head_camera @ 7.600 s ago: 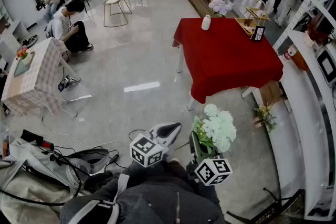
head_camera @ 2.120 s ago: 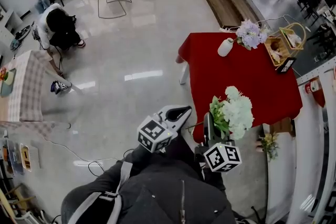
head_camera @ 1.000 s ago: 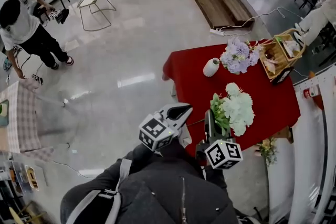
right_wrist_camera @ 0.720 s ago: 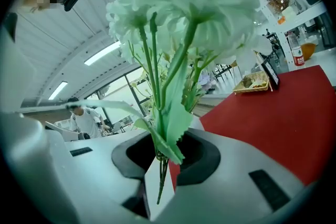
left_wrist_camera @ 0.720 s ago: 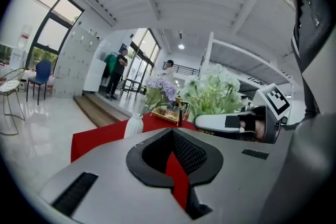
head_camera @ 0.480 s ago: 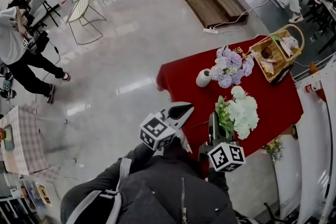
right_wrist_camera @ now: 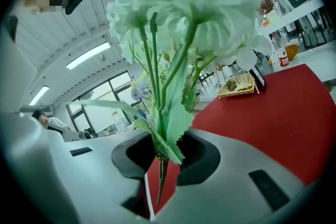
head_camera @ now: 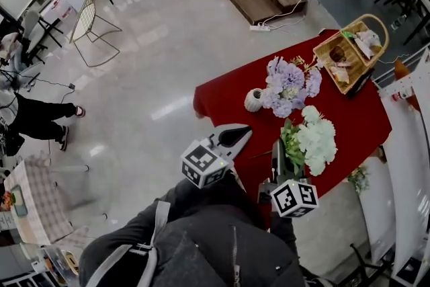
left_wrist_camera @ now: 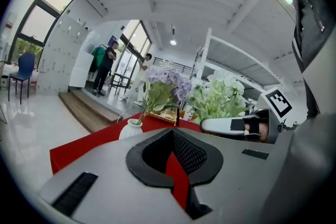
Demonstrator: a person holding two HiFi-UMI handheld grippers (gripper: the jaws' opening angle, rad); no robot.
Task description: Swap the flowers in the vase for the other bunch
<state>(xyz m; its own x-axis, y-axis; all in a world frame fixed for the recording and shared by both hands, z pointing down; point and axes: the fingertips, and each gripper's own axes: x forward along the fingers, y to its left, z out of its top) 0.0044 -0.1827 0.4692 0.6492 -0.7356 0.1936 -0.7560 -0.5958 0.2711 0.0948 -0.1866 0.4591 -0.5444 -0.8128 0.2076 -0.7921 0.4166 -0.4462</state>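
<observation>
left gripper (head_camera: 246,134): closed, empty | right gripper (head_camera: 277,146): clamped on white bunch (head_camera: 314,140) stems | step: open left, pinch purple flowers (head_camera: 287,85) low, just ahead of left fingers (head_camera: 220,144), lift straight from vase (head_camera: 254,100)

Ahead of your left gripper (head_camera: 235,137), whose jaws are together with nothing between them, the red table (head_camera: 349,117) shows bare cloth up to the white vase (head_camera: 254,100), and nothing stands between them. The purple flowers (head_camera: 289,83) spread up and to the right of the vase's mouth, toward the wicker basket (head_camera: 350,52) on the far corner, so that side is crowded. The white bunch (head_camera: 314,142) clamped in your right gripper (head_camera: 277,152) hangs over the table's middle and fills that gripper's view. Along the table's right side white shelving (head_camera: 410,144) runs close. Left of the table the floor (head_camera: 148,77) is open, the wire chair (head_camera: 91,20) well apart.
</observation>
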